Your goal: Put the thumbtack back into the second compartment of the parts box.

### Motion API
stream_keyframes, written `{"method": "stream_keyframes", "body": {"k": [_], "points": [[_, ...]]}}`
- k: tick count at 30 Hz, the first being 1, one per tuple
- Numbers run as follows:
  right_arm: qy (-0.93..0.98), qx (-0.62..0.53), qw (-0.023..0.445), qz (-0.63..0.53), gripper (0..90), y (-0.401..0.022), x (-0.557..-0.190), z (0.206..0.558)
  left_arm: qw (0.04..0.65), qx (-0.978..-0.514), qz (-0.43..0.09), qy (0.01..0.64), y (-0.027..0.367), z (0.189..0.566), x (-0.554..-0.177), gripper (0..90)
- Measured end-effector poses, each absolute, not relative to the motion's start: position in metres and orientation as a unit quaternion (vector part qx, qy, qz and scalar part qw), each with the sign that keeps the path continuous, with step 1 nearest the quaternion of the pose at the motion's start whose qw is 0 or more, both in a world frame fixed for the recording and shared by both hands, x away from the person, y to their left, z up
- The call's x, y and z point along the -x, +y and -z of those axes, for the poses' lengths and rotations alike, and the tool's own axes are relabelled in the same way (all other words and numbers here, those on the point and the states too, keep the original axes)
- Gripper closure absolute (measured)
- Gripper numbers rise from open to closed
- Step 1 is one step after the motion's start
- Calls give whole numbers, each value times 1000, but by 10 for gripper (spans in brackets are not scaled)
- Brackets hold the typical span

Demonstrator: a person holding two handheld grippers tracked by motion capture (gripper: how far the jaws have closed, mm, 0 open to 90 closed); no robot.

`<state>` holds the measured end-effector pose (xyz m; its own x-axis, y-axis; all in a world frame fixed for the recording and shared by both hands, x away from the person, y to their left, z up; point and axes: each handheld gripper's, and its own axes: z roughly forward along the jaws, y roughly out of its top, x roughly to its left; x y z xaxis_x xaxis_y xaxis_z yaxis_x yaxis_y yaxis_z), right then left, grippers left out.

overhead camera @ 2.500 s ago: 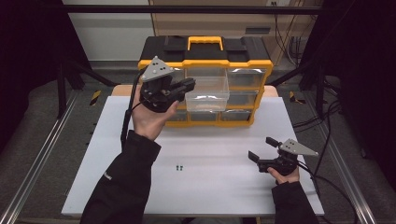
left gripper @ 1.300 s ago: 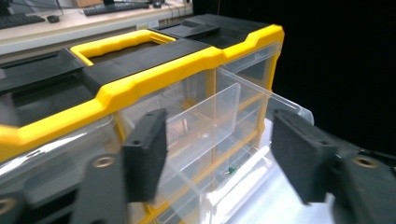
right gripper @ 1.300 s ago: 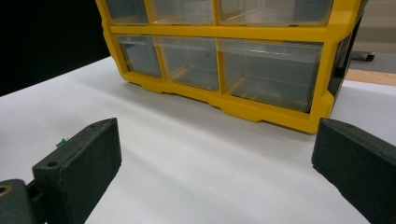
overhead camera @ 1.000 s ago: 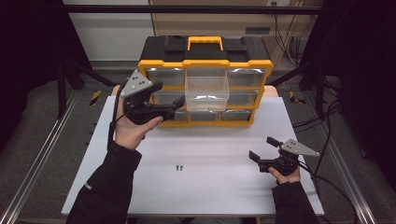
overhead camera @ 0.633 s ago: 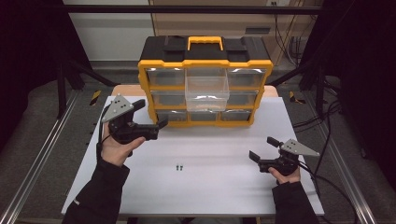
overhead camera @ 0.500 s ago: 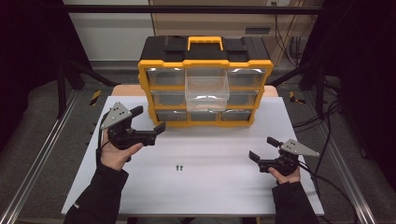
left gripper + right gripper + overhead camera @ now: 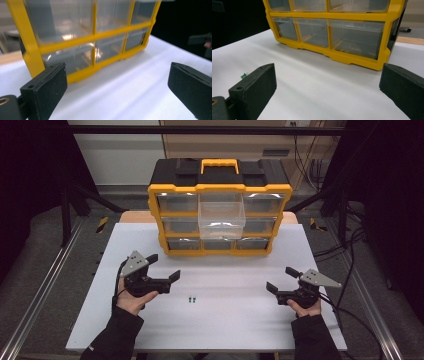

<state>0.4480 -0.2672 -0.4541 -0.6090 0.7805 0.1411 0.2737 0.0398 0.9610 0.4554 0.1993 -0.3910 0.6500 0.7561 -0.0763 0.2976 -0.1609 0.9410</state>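
Figure legend. A yellow-and-black drawer organizer (image 7: 220, 207) stood at the far side of the white table (image 7: 320, 320), with its clear middle drawer (image 7: 222, 218) pulled out toward the person and, as far as the high view allowed, empty. Two small screws (image 7: 190, 299), apparently green-tipped, lay loose on the table between the hands, well apart from the organizer.

The left gripper (image 7: 163, 268) was held low over the table, just to the left of the screws; its jaws stood wide apart with nothing between them, having just been opening. In the left gripper view its black pads (image 7: 47, 85) framed bare tabletop and the organizer's lower drawers. The right gripper (image 7: 283, 279) rested at the table's right side, jaws likewise spread and empty; one screw (image 7: 243, 75) showed beside its left pad.

Judged progress: the opening of the drawer appeared complete, while neither screw had been picked up. Remaining steps were probably grasping the screws, carrying them to the open drawer, releasing them there, and pushing the drawer shut.
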Motion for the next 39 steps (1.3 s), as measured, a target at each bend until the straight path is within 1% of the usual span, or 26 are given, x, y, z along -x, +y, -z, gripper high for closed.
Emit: {"method": "stream_keyframes", "body": {"k": [19,27,37,39], "points": [[685,-384,221,-578,14,-267,-448,454,455,-788,-167,379,172,452,-456,26],[685,-384,220,-579,14,-267,-448,454,426,-799,-149,397,162,470,-456,64],[684,-385,220,-579,15,-268,-447,453,404,-793,-138,434,157,483,-452,238],[685,-385,219,-579,14,-268,-447,453,401,-792,-138,439,156,484,-451,289]]}}
